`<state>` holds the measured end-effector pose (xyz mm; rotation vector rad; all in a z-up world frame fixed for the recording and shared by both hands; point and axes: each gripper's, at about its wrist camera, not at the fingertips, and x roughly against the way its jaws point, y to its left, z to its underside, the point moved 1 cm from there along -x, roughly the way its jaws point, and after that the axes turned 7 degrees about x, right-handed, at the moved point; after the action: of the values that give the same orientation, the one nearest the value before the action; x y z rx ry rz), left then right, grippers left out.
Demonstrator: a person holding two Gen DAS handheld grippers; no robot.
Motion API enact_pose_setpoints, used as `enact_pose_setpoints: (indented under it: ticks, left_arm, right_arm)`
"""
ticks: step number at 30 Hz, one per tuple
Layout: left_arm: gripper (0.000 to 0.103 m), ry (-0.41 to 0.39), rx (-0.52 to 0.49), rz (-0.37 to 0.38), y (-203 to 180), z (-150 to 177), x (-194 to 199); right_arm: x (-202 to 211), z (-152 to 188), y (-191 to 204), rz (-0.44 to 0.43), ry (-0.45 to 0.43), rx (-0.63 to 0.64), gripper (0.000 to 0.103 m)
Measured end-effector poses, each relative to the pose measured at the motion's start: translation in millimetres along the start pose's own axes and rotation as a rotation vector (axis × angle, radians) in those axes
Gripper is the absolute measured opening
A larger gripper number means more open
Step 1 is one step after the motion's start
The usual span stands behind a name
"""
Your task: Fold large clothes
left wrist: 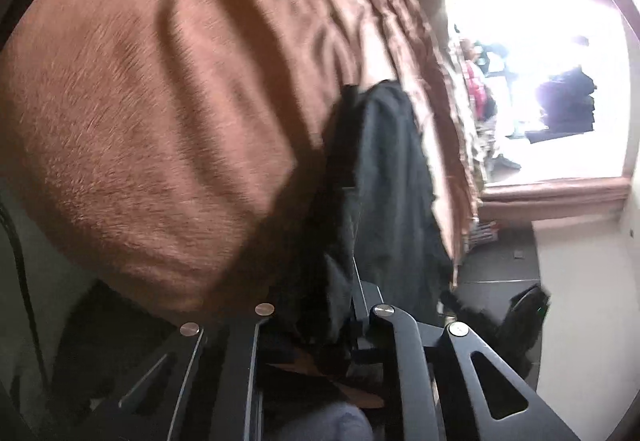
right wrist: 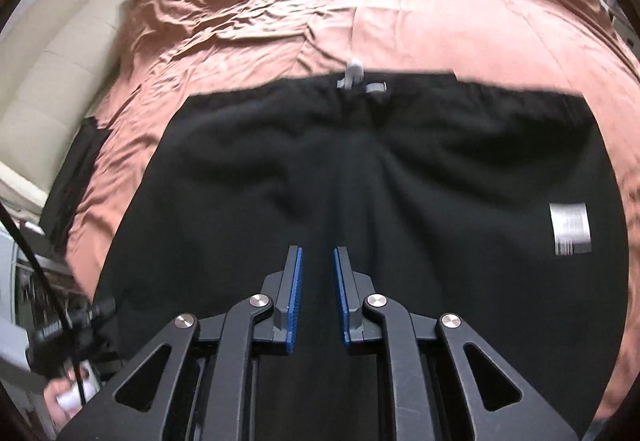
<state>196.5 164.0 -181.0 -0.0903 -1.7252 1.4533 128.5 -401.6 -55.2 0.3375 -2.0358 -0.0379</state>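
- Trousers (right wrist: 360, 177) lie spread flat on your bed's pink cover (right wrist: 248, 21), waistband and grey drawstring (right wrist: 354, 75) at the far side.
- Your right tool (right wrist: 318, 297) hovers above them, blue pads (right wrist: 295, 297) parted, gripping nothing.
- Your left tool (left wrist: 348, 273) is pinched onto black cloth (left wrist: 384, 181), fingers mostly hidden.

Matt black cloth trousers (right wrist: 360, 169) on sheeny (perhaps satin) bedspread (right wrist: 248, 25).
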Motion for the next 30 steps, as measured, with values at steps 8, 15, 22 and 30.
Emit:
enact_pose_setpoints:
  ticks: [8,15,22,30]
  left_arm:
    - [0.014,-0.006,-0.087,0.144,-53,9,18]
    - [0.014,-0.015,-0.216,0.185,-111,28,21]
    - [0.014,0.025,-0.386,0.188,-179,68,6]
    - [0.014,0.097,-0.536,0.194,-247,119,-18]
  right_arm:
    - [11,63,8,-0.03,0.004,-0.05,0.012]
    - [7,97,8,-0.107,0.007,-0.062,0.012]
    - [-15,101,-10,-0.163,0.016,-0.116,0.011]
    - [34,101,-44,-0.204,-0.121,-0.152,0.011]
